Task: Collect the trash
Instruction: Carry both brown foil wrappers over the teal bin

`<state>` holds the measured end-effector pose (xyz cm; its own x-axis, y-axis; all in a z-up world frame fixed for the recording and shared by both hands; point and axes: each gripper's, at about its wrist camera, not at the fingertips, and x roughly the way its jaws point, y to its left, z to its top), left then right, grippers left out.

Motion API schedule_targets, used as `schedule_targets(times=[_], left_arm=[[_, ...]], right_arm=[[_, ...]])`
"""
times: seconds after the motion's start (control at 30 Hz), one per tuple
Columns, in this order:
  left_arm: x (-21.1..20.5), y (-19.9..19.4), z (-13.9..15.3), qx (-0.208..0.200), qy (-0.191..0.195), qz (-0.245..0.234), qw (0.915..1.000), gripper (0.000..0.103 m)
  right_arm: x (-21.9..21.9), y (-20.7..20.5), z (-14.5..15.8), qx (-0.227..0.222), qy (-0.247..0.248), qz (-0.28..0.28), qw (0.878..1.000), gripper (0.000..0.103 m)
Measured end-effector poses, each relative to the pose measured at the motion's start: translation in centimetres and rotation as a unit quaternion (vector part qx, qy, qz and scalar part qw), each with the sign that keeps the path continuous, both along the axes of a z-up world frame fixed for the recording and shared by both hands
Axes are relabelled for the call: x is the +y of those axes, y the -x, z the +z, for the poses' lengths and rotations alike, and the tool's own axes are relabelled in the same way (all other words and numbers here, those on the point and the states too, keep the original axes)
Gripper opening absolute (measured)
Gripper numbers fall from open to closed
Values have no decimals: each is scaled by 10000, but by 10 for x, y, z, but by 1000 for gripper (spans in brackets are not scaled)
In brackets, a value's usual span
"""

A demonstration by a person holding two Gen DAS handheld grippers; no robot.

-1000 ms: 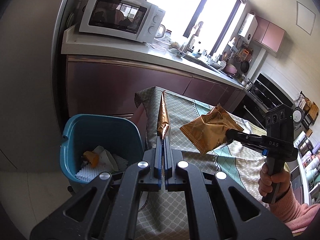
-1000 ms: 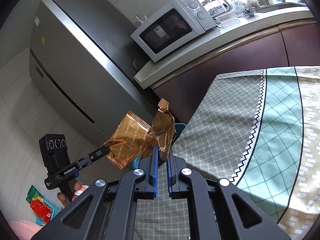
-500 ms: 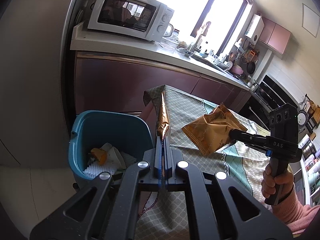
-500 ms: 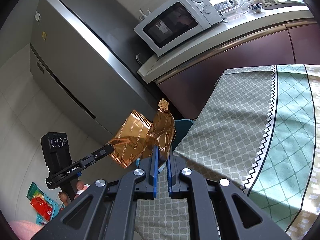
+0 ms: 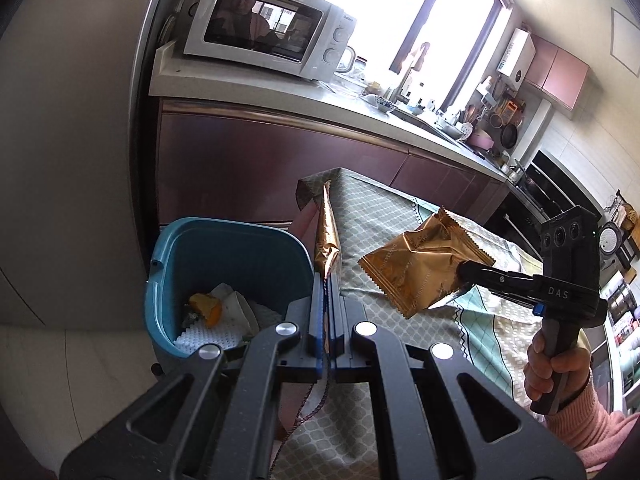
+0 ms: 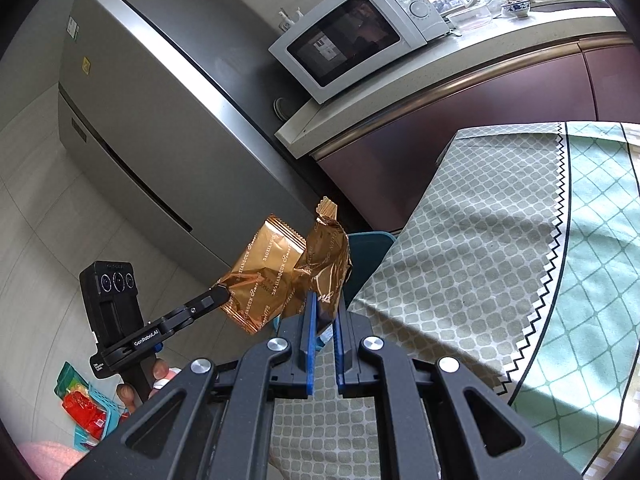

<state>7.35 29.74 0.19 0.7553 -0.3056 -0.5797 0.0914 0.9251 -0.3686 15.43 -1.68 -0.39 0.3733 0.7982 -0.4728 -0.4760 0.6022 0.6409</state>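
Beside the table stands a blue bin (image 5: 224, 256) with paper scraps and an orange peel inside. My left gripper (image 5: 327, 280) is shut on a gold snack wrapper (image 5: 327, 236), seen edge-on just right of the bin's rim. My right gripper (image 5: 460, 270) is shut on a second gold wrapper (image 5: 420, 268) above the tablecloth, further right of the bin. In the right wrist view my right gripper (image 6: 323, 300) clamps its crumpled wrapper (image 6: 326, 264), and the left gripper (image 6: 220, 292) holds its flat wrapper (image 6: 260, 276) beside it. The wrappers hide most of the bin (image 6: 368, 256) there.
The table (image 6: 480, 260) has a green patterned cloth whose edge hangs next to the bin. A grey fridge (image 6: 160, 140) and a counter with a white microwave (image 5: 264, 28) stand behind. A small basket of red packets (image 6: 88, 408) sits on the floor.
My right gripper has drifted a little toward the bin with its wrapper. Both grips are unchanged, and the left gripper has hardly moved.
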Motion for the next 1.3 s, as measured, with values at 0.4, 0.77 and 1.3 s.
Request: schedule_targets(times=[0.4,0.77,1.3], left_arm=[[-1,3,-3,88,-46,102,9999,2],[1,-2,-8,133,-100,177,9997,2],[1,-5,-17,189,-221,267,9992,2]], right_arm=[[17,-3,-6,57,34,78,9999,7],[26,-5,-9,124,76,145,9998,7],[43,-8,-13,192,183,251,9993,7]])
